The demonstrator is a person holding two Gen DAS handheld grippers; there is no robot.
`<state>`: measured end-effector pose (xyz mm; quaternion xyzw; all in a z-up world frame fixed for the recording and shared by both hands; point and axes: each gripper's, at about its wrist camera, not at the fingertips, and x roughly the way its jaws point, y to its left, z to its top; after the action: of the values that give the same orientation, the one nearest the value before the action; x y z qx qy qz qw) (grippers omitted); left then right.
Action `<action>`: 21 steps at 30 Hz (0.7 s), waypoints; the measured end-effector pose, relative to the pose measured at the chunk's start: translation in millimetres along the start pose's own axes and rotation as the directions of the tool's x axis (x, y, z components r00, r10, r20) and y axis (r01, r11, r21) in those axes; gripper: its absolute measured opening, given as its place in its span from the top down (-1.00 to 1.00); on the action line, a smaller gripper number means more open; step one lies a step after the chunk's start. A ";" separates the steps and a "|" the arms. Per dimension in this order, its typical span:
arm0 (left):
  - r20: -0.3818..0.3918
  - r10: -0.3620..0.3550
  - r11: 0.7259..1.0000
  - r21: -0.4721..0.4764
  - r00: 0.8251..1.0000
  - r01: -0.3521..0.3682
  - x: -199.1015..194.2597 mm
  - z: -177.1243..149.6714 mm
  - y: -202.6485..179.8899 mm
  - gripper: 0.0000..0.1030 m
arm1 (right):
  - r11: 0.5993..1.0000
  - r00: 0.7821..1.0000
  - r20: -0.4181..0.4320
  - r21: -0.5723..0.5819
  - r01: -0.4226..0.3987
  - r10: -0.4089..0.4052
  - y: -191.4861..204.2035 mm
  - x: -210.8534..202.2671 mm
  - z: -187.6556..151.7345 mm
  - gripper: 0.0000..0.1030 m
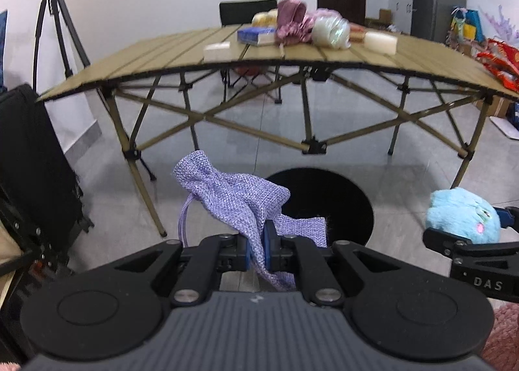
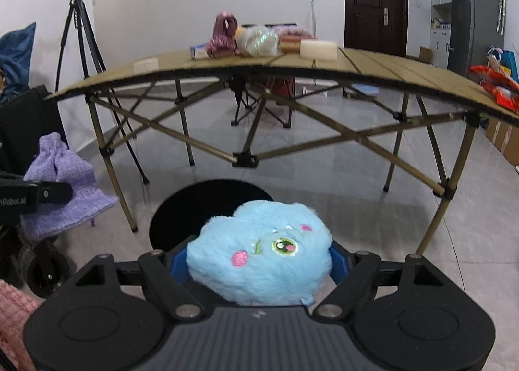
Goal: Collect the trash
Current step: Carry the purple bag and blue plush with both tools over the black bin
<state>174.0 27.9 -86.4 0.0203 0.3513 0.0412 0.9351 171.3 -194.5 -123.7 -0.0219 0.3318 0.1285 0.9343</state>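
Note:
My left gripper is shut on a purple woven drawstring pouch, held in the air just in front of a black round bin on the floor. My right gripper is shut on a blue plush toy with pink cheeks, held above the near side of the same bin. The plush and right gripper also show at the right of the left wrist view. The pouch and left gripper show at the left of the right wrist view.
A folding table stands beyond the bin, with a pink cloth bag, a clear bag, a blue box, white blocks and red wrappers. A tripod and black case stand left.

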 end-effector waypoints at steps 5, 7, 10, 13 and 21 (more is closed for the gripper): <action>-0.070 0.012 1.000 -0.018 0.997 -0.013 17.0 -2.3 6.3 0.84 | 1.000 0.999 -0.049 -0.011 0.008 -0.009 0.1 10.6 -8.0 -0.54; -0.101 0.016 0.999 -0.026 0.995 -0.019 24.0 -3.7 8.8 0.84 | 1.000 0.998 -0.067 -0.012 0.014 -0.015 -0.9 15.1 -10.4 -0.54; -0.149 0.024 0.999 -0.039 0.989 -0.030 35.5 -5.5 13.0 0.84 | 1.000 0.995 -0.094 -0.006 0.025 -0.025 -4.1 22.6 -13.5 -0.54; -0.189 0.019 0.998 -0.050 0.982 -0.029 45.0 -5.7 16.1 0.84 | 0.999 0.993 -0.115 0.006 0.034 -0.034 -7.4 29.4 -14.7 -0.54; -0.262 0.013 0.997 -0.068 0.965 -0.032 61.2 0.6 13.9 0.84 | 0.999 0.989 -0.143 0.026 0.047 -0.043 -14.6 42.9 -13.5 -0.54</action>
<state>219.4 47.3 -125.2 -0.0150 0.4693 0.0667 0.8804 198.7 -200.7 -161.7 -0.0247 0.3989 0.1006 0.9111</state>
